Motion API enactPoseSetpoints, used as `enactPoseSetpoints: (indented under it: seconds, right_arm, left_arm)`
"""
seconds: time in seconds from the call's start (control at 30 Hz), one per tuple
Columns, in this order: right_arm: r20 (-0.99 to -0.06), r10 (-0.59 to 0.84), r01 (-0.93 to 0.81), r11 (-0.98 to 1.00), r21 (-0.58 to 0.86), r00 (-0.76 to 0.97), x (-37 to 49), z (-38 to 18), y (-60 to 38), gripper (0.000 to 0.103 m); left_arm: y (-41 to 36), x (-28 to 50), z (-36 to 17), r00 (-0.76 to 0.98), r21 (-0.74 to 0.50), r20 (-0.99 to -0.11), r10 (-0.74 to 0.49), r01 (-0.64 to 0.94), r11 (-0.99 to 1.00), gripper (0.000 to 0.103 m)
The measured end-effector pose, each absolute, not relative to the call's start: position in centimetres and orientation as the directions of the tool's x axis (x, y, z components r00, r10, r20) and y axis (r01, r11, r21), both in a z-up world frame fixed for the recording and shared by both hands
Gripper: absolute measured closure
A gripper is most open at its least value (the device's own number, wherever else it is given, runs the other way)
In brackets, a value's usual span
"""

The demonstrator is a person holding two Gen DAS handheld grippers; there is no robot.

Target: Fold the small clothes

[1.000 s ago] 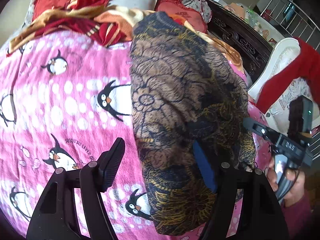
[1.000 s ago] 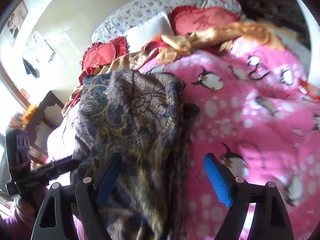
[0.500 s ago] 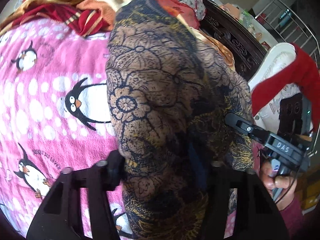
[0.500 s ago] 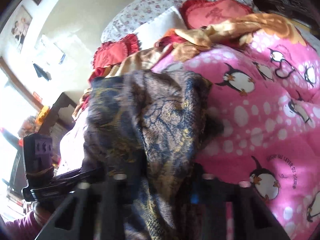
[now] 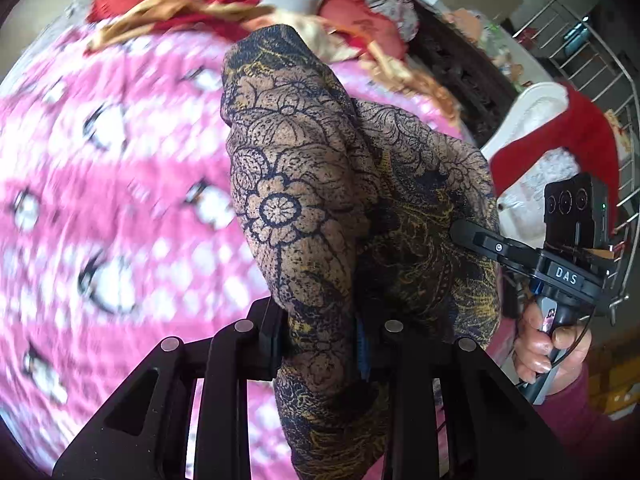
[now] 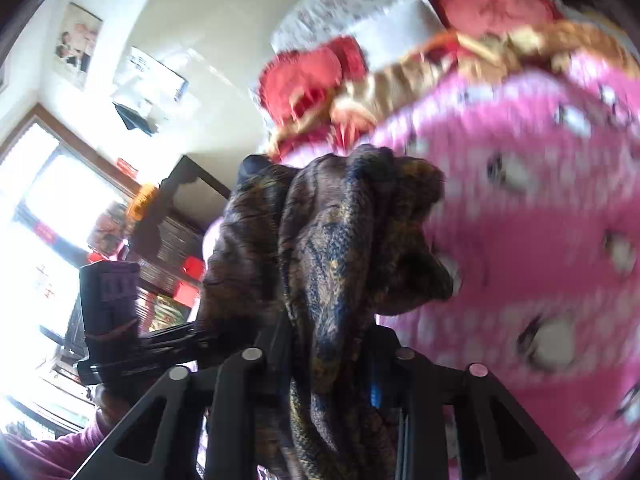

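A dark blue and brown flower-patterned garment point(image 5: 304, 208) is held up off the pink penguin blanket point(image 5: 120, 200). My left gripper point(image 5: 320, 344) is shut on its near edge, and the cloth bunches between the pads. My right gripper point(image 6: 332, 364) is shut on another part of the same garment point(image 6: 332, 240), which hangs in folds over it. The right gripper also shows in the left wrist view point(image 5: 520, 252), at the garment's right side. The left gripper shows at the left of the right wrist view point(image 6: 120, 336).
Red and gold clothes point(image 5: 192, 4) and pillows point(image 6: 488, 4) are piled at the head of the bed. A dark carved wooden bed frame point(image 5: 464, 76) and a white chair with a red cloth point(image 5: 560, 136) stand to the right. A window point(image 6: 36, 220) is at the left.
Both grippers went from open around the garment's edge to shut on it. They then lifted it, so the cloth now bunches up off the blanket.
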State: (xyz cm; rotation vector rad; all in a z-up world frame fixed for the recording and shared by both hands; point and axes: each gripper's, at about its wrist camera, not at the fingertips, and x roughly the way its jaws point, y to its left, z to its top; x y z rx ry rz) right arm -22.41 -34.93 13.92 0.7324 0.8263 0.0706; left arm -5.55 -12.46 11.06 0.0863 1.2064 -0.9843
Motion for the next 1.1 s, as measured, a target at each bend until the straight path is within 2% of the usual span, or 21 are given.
enactPoseSetpoints:
  seconds: [0.07, 0.13, 0.2, 0.27, 0.33, 0.47, 0.53, 0.6, 0.67, 0.83, 0.9, 0.93, 1.0, 1.1]
  right_arm:
    - [-0.745, 0.258, 0.287, 0.807, 0.517, 0.615, -22.0, 11.6, -33.5, 0.064]
    - [-0.834, 0.101, 0.346, 0.878, 0.331, 0.543, -21.8, 10.8, -32.5, 0.064]
    - [-0.82, 0.056, 0.351, 0.886, 0.305, 0.57, -22.1, 12.2, -32.4, 0.063]
    - [-0.761, 0.092, 0.309, 0.878, 0.366, 0.642, -22.1, 14.4, -32.2, 0.063]
    - [-0.736, 0.107, 0.257, 0.896, 0.363, 0.668, -21.3, 15.8, -31.1, 0.064]
    - [-0.762, 0.122, 0.18, 0.937, 0.3, 0.636, -17.5, 14.5, -28.5, 0.064]
    - [-0.821, 0.044, 0.238, 0.947, 0.216, 0.569, -15.6, 11.4, -29.1, 0.064]
    - [-0.846, 0.025, 0.3, 0.929, 0.217, 0.533, -15.2, 9.2, -30.7, 0.065]
    - [-0.822, 0.05, 0.323, 0.904, 0.278, 0.567, -16.0, 9.7, -31.4, 0.065]
    - [-0.81, 0.057, 0.254, 0.935, 0.249, 0.584, -18.9, 13.1, -29.0, 0.063]
    - [-0.8, 0.052, 0.219, 0.95, 0.225, 0.597, -20.7, 14.1, -27.7, 0.052]
    - [-0.798, 0.052, 0.209, 0.953, 0.219, 0.6, -21.5, 14.2, -27.0, 0.052]
    - [-0.811, 0.055, 0.205, 0.956, 0.212, 0.583, -23.0, 13.1, -26.0, 0.052]
    - [-0.866, -0.016, 0.23, 0.966, 0.115, 0.501, -23.5, 9.7, -24.9, 0.052]
  left_arm:
    - [-11.4, -6.0, 9.0, 0.038, -0.359, -0.86, -0.509, 0.664, 0.655, 0.074]
    - [-10.3, -6.4, 8.0, 0.102, -0.286, -0.886, -0.453, 0.649, 0.705, 0.066]
    - [-9.3, -6.8, 8.8, 0.119, -0.31, -0.865, -0.488, 0.637, 0.706, 0.061]
    - [-8.5, -7.3, 9.8, 0.154, -0.309, -0.851, -0.502, 0.626, 0.716, 0.054]
    - [-7.9, -7.6, 10.5, 0.202, -0.297, -0.836, -0.511, 0.616, 0.73, 0.044]
    - [-7.9, -8.3, 10.5, 0.238, -0.259, -0.838, -0.491, 0.618, 0.742, 0.044]
    - [-8.3, -8.8, 9.7, 0.249, -0.233, -0.849, -0.467, 0.616, 0.752, 0.044]
    - [-8.0, -9.0, 8.8, 0.271, -0.201, -0.854, -0.444, 0.616, 0.762, 0.044]
    - [-8.0, -9.1, 8.3, 0.274, -0.193, -0.859, -0.432, 0.609, 0.77, 0.044]
    - [-8.1, -9.1, 8.8, 0.316, -0.166, -0.848, -0.425, 0.603, 0.78, 0.044]
    - [-8.1, -9.5, 9.4, 0.346, -0.15, -0.836, -0.426, 0.602, 0.784, 0.044]
    - [-8.1, -9.6, 9.7, 0.357, -0.144, -0.832, -0.425, 0.601, 0.786, 0.044]
    - [-8.2, -9.8, 10.0, 0.37, -0.133, -0.829, -0.42, 0.598, 0.79, 0.044]
    - [-8.1, -10.3, 10.5, 0.393, -0.113, -0.823, -0.411, 0.595, 0.796, 0.044]
